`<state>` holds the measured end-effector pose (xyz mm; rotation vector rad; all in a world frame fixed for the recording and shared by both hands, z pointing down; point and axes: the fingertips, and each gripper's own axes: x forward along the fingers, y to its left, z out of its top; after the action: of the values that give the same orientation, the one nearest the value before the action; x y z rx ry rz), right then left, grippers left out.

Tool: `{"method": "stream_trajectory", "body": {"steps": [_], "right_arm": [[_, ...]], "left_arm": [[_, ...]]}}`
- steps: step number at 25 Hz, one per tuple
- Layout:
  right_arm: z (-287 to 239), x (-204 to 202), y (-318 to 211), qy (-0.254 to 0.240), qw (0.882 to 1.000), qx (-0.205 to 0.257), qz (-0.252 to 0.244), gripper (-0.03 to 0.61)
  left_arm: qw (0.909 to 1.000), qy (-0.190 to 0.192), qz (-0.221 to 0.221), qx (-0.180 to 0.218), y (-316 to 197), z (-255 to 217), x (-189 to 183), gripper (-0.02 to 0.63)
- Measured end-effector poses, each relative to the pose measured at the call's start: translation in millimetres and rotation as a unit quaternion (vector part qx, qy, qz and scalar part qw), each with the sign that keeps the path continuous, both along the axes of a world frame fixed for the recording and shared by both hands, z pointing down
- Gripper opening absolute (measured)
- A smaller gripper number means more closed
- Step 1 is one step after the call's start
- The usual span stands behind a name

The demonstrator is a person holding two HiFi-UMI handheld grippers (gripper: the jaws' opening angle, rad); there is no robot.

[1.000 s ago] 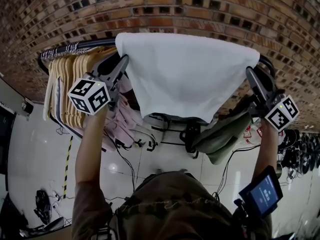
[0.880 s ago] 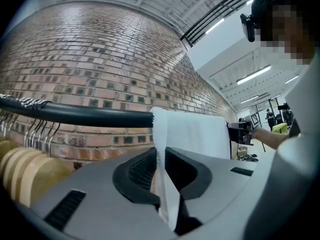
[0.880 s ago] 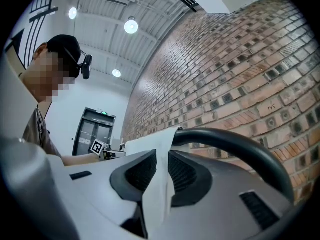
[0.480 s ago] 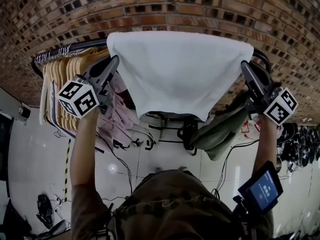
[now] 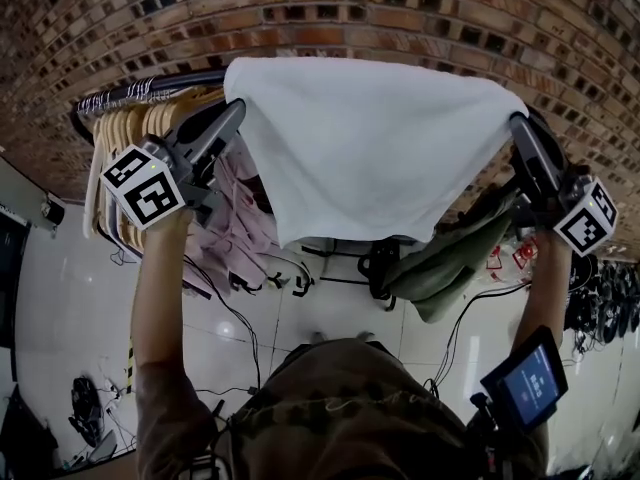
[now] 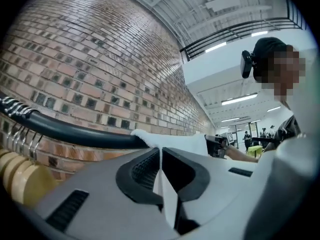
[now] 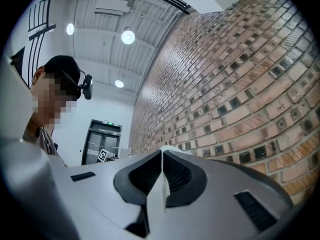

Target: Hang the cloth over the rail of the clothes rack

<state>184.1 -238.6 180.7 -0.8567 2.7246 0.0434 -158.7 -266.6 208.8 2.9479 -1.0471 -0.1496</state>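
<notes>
From the head view, the white cloth [image 5: 370, 143] is spread over the dark rail [image 5: 150, 88] of the clothes rack, in front of the brick wall [image 5: 400, 8], and its near part hangs down between the two grippers. The left gripper [image 5: 232, 111] has its fingertips at the cloth's upper left corner. The right gripper [image 5: 518, 123] has its fingertips at the upper right corner. The cloth runs from one pair of tips to the other. Outward from the left fingers, a row of wooden hangers [image 5: 130, 128] hangs on the same rail.

In the left gripper view, the left gripper [image 6: 160, 151] has just been closing and its jaws now stand almost together. A thin fold of the cloth [image 6: 167, 194] is pinched between the pads and runs back from the tips toward the gripper body. Just past the fingertips and a little to their right, the cloth's corner lies on top of the rail [image 6: 75, 131]. The rail stretches away to the left of the fingers, and the hangers [image 6: 20, 169] are on it well off to that side.

In the right gripper view, the right gripper [image 7: 161, 154] has also just been closing and its jaws are nearly shut. They clamp a narrow white edge of the cloth [image 7: 157, 199], which fills the slit between the pads. A small bit of cloth shows just past the tips. The brick wall [image 7: 240, 84] rises beyond and to the right of the fingers.
</notes>
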Motion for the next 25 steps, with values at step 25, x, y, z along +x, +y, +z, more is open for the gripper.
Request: {"method": "stream_trajectory", "body": {"steps": [25], "right_arm": [[-52.7,4.2,-22.3,-0.074,0.995,-0.056,-0.032,0.015]], "left_arm": [[0.9975,-0.043,0.027,-0.050,-45.7,-38.8,-27.6,0.020]]}}
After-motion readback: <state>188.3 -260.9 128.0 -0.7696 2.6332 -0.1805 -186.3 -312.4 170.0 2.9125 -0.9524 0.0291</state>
